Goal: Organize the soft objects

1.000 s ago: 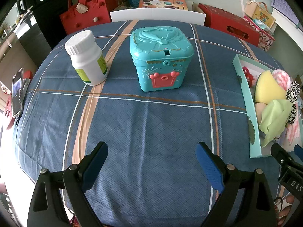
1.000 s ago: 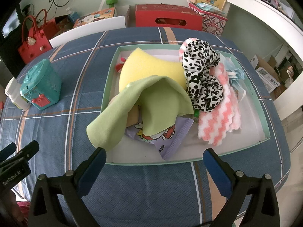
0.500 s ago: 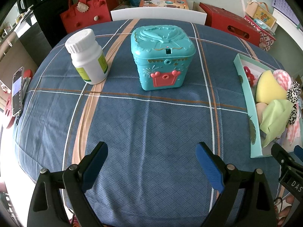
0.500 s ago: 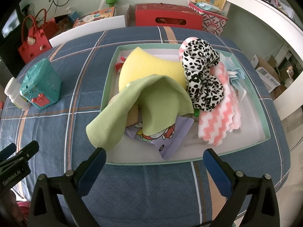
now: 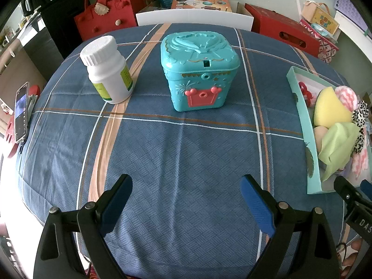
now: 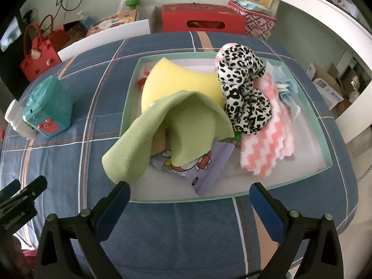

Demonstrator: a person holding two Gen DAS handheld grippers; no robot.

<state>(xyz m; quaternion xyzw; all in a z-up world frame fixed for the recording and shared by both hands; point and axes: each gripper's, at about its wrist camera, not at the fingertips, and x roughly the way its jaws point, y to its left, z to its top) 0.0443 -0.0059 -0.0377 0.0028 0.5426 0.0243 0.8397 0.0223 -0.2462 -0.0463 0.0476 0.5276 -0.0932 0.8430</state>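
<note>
We hold the left gripper (image 5: 186, 193) over the blue plaid tablecloth (image 5: 186, 158), its blue-padded jaws spread wide with nothing between them. Straight ahead of these tongs stands a turquoise plastic treasure-chest box (image 5: 200, 69) with a red clasp, lid shut. Ahead and to the left of it stands a white plastic bottle (image 5: 107, 72) with a white screw cap, upright and apart from the box.

We hold the right gripper (image 6: 189, 195) at the near edge of a shallow mint-green rectangular tray (image 6: 325, 139), its jaws likewise spread wide and empty. The soft objects lie heaped in the tray, directly ahead of these tongs. A light green felt cloth (image 6: 167, 134) drapes over the pile, and one corner hangs past the tray's near-left rim, just beside the left fingertip. Behind the cloth sits a yellow foam sponge (image 6: 179, 81). To the right of the sponge lies a black-and-white leopard-print fabric bundle (image 6: 244, 95), resting on a pink-and-white zigzag knitted cloth (image 6: 267, 144). A lilac printed pouch (image 6: 202, 169) shows beneath the green cloth.
</note>
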